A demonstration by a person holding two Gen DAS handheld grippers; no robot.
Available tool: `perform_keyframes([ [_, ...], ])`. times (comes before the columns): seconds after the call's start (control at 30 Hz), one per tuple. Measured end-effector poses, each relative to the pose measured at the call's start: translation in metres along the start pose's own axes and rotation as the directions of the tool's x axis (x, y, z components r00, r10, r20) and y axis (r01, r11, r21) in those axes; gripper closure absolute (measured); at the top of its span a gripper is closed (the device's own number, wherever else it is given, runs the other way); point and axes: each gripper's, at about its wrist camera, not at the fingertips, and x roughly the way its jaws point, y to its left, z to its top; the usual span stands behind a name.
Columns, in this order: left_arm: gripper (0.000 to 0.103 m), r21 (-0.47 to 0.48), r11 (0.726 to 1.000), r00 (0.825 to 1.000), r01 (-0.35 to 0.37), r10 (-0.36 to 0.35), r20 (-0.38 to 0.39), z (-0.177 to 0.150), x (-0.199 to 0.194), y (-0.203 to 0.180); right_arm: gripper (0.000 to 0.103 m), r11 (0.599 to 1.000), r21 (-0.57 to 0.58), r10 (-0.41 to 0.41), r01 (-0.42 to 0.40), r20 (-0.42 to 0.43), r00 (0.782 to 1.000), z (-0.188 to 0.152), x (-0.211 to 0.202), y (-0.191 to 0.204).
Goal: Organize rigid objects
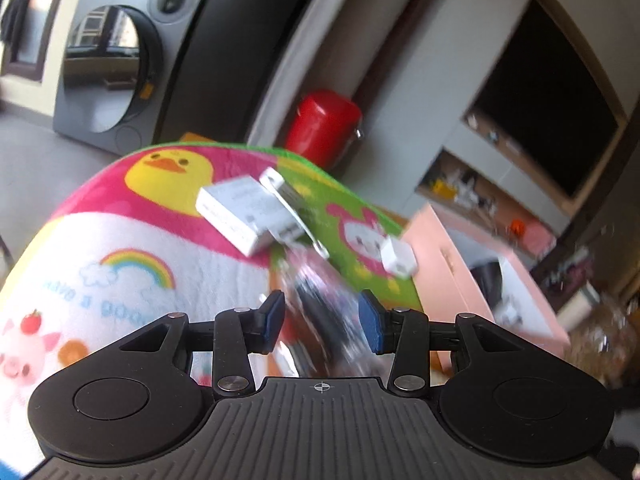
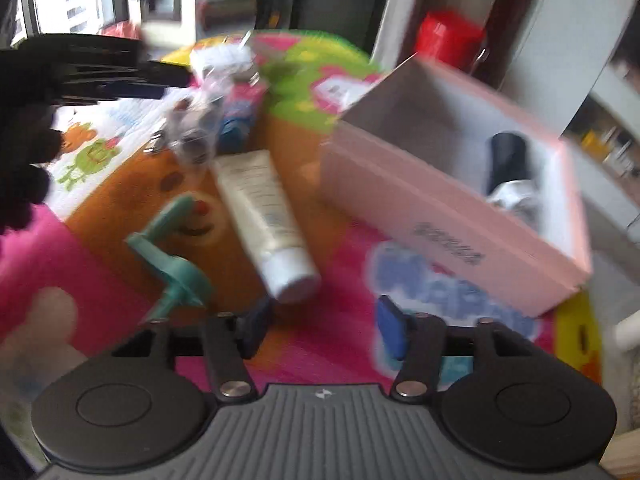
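Daylit, heavy motion blur, fisheye-bent edges, window glare

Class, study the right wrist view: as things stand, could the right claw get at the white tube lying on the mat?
Probably yes. The right claw is open and the white tube lies just ahead on the mat, its cap end nearest, nothing between. The teal tool sits off to one side.

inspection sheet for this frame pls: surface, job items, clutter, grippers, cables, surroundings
Surface: cartoon-print mat, brightly coloured.
Job's things: white tube and teal plastic piece lying on the mat; pink box open, a dark bottle inside; white box and small white cube on the mat.
Clutter: clear-wrapped bundle, contents blurred.
Grippers: left gripper open around a blurred item; right gripper open, empty.
Cables: nothing seen.
Surroundings: washing machine, red canister, shelves.
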Motion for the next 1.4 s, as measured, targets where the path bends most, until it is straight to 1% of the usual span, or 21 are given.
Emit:
perform_keyframes([
  [0.07,0.059,0.032,0.999,0.999,-0.005,0.006,-0.048,-0.01,-0.002,-0.011,0.039,0.998,0.06,0.001,-0.003,0.033,0.999,-0.009,0.0,-0.013],
  [0.13,0.059,0.073,0.997,0.995,-0.024,0.03,-0.092,-0.024,-0.003,-0.024,0.038,0.987,0.149,0.045,-0.054,0.065,0.997,-0.023,0.001,-0.03],
  [0.17,0.059,0.103,0.994,0.993,-0.025,0.037,-0.112,-0.031,-0.004,-0.029,0.034,0.979,0.191,0.059,-0.075,0.086,0.995,-0.029,0.002,-0.035],
  [0.23,0.058,0.147,0.989,0.991,-0.031,0.05,-0.126,-0.04,-0.01,-0.036,0.03,0.961,0.255,0.068,-0.109,0.164,0.984,-0.045,0.003,-0.043],
  [0.3,0.058,0.134,0.987,0.993,-0.085,0.095,-0.069,-0.038,-0.021,-0.032,0.03,0.962,0.252,0.054,-0.107,0.209,0.976,-0.053,0.003,-0.041],
  [0.33,0.058,0.113,0.984,0.99,-0.139,0.143,-0.021,-0.031,-0.026,-0.025,0.028,0.965,0.244,0.048,-0.1,0.208,0.977,-0.054,0.003,-0.038],
  [0.4,0.058,0.069,0.961,0.963,-0.268,0.265,0.047,-0.019,-0.028,-0.009,0.024,0.965,0.237,0.064,-0.113,0.206,0.976,-0.053,0.005,-0.039],
  [0.47,0.058,0.046,0.949,0.95,-0.312,0.311,0.028,-0.011,-0.019,0.002,0.021,0.964,0.237,0.075,-0.124,0.207,0.976,-0.053,0.005,-0.04],
  [0.53,0.058,0.056,0.955,0.955,-0.293,0.294,-0.026,-0.009,-0.003,0.009,0.021,0.965,0.233,0.075,-0.123,0.206,0.976,-0.053,0.004,-0.038],
  [0.57,0.053,0.059,0.96,0.961,-0.275,0.276,-0.022,-0.009,0.002,0.009,0.021,0.965,0.232,0.074,-0.122,0.206,0.976,-0.053,0.004,-0.037],
  [0.7,0.053,0.104,0.97,0.973,-0.221,0.227,-0.051,-0.008,0.025,0.002,0.021,0.966,0.228,0.072,-0.119,0.203,0.977,-0.053,0.002,-0.036],
  [0.73,0.054,0.119,0.97,0.974,-0.212,0.22,-0.06,-0.009,0.031,-0.001,0.021,0.967,0.226,0.072,-0.118,0.201,0.977,-0.053,0.001,-0.035],
  [0.8,0.059,0.191,0.953,0.968,-0.237,0.248,-0.04,-0.014,0.036,-0.013,0.025,0.97,0.21,0.08,-0.125,0.21,0.974,-0.052,-0.002,-0.034],
  [0.87,0.072,0.263,0.936,0.966,-0.234,0.254,-0.043,-0.02,0.039,-0.024,0.028,0.975,0.166,0.105,-0.149,0.247,0.963,-0.048,-0.01,-0.029],
  [0.93,0.077,0.294,0.927,0.966,-0.234,0.256,-0.038,-0.024,0.039,-0.029,0.028,0.98,0.113,0.128,-0.164,0.274,0.953,-0.041,-0.017,-0.022],
  [1.0,0.078,0.296,0.93,0.969,-0.22,0.244,-0.047,-0.026,0.036,-0.03,0.031,0.981,0.086,0.144,-0.173,0.274,0.951,-0.031,-0.02,-0.014],
  [1.07,0.079,0.276,0.944,0.975,-0.181,0.208,-0.074,-0.031,0.025,-0.028,0.035,0.971,0.072,0.201,-0.227,0.261,0.944,-0.022,-0.022,-0.007],
  [1.13,0.079,0.272,0.95,0.979,-0.155,0.185,-0.09,-0.041,0.01,-0.027,0.035,0.956,0.032,0.273,-0.29,0.252,0.928,-0.019,-0.028,0.005],
  [1.2,0.079,0.277,0.95,0.979,-0.146,0.179,-0.098,-0.054,-0.009,-0.028,0.035,0.951,-0.017,0.304,-0.309,0.245,0.921,-0.019,-0.032,0.021],
  [1.3,0.079,0.278,0.953,0.98,-0.122,0.161,-0.121,-0.071,-0.032,-0.034,0.035,0.966,-0.1,0.256,-0.239,0.219,0.942,-0.021,-0.03,0.049],
  [1.4,0.079,0.289,0.952,0.981,-0.103,0.146,-0.13,-0.086,-0.047,-0.043,0.039,0.975,-0.209,0.115,-0.069,0.215,0.97,-0.031,-0.024,0.064],
])
